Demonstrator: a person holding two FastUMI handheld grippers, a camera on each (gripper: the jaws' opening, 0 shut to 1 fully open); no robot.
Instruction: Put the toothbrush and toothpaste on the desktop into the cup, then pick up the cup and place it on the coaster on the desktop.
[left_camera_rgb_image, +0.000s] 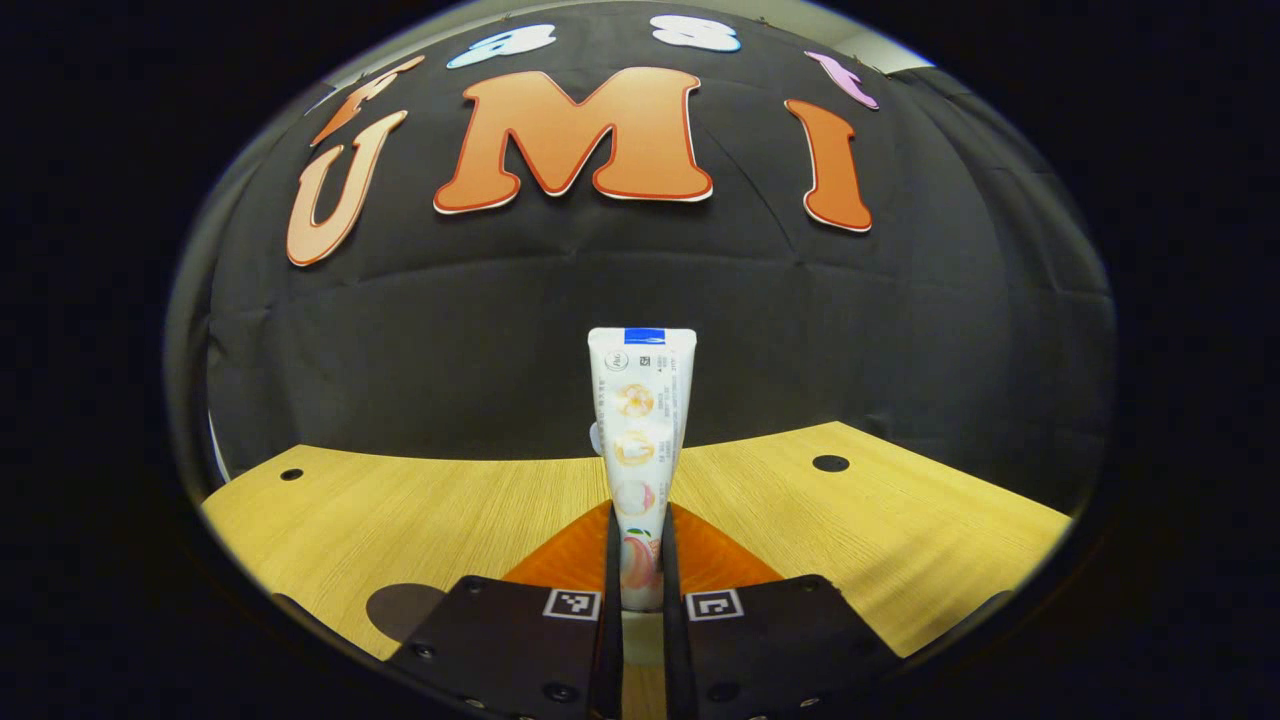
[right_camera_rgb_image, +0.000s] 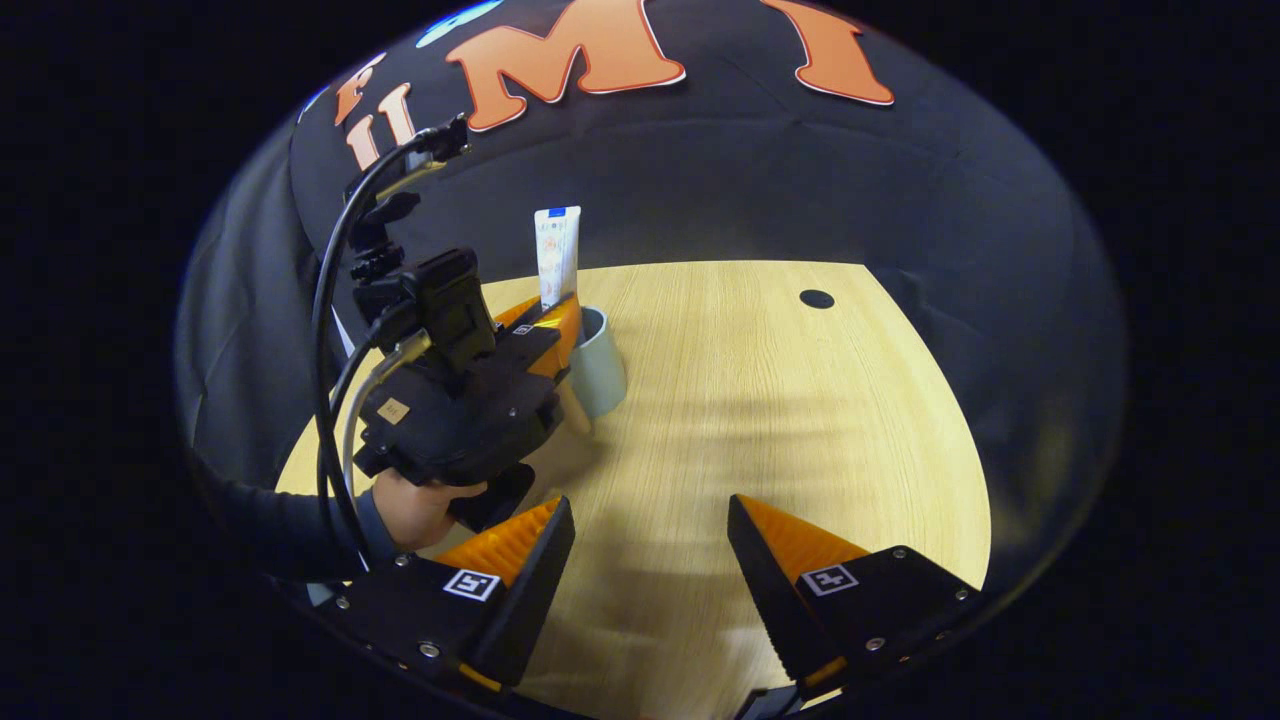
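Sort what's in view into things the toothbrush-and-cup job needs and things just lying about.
Job:
- toothpaste tube, upright, clamped in the left gripper
- grey cup, just below the tube
- right gripper, open and holding nothing

Lying about:
- wooden desktop
- dark round hole in the desktop

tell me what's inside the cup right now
Hard to say. In the right gripper view the left claw holds the toothpaste upright at the cup, hiding most of its mouth. The tube's lower end and the cup's inside are covered.
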